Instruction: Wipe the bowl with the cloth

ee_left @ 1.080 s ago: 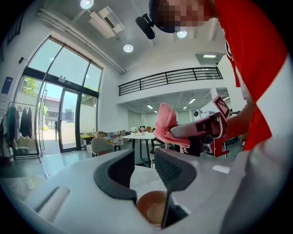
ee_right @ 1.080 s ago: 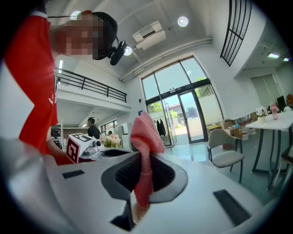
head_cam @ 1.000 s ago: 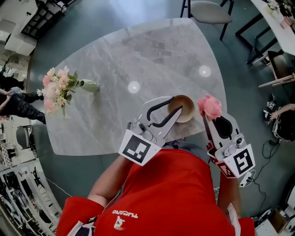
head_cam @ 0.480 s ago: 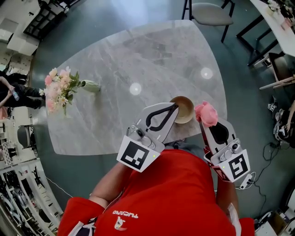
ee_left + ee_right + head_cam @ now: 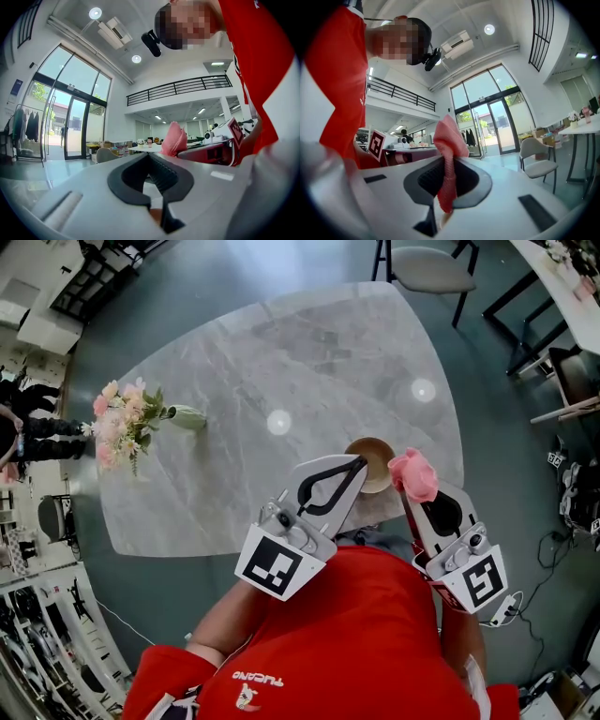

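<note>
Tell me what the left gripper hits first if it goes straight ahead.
Probably the bowl: the shut left gripper has its tips at the near rim, though it may pass just above, since height is unclear.

Bowl [image 5: 378,467]: near rim hidden behind tip of left tool [image 5: 354,463].
Cloth [image 5: 413,474]: lower end lost between jaws of right tool [image 5: 418,491].
Chair [image 5: 427,266]: cropped by top edge.

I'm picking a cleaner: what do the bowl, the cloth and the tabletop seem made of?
Bowl: possibly wood, maybe glazed ceramic; plain tan, darker rim.
Cloth: pink fabric with a fine mesh weave and soft folds.
Tabletop: grey veined stone or a marble-look surface, glossy with bright reflections.
</note>
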A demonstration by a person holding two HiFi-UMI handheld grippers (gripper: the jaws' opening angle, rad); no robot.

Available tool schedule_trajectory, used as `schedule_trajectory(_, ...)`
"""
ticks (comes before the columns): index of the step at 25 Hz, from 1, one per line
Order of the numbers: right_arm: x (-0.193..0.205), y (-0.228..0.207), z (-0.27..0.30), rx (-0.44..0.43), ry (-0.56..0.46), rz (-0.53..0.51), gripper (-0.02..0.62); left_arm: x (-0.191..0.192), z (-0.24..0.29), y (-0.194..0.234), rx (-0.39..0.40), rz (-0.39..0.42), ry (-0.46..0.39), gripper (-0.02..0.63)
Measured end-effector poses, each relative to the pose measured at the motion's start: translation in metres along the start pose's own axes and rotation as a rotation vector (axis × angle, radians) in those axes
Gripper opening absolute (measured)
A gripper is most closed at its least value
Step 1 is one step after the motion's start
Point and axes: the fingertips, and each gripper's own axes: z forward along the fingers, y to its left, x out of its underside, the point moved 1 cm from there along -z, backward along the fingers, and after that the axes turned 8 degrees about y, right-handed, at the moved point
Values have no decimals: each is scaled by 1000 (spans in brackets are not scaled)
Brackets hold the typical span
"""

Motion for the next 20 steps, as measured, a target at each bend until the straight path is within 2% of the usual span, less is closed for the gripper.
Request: schedule_trajectory(20, 0, -1, 1, -2, 17, -5, 23, 1, -2, 3, -7, -16, -2, 5)
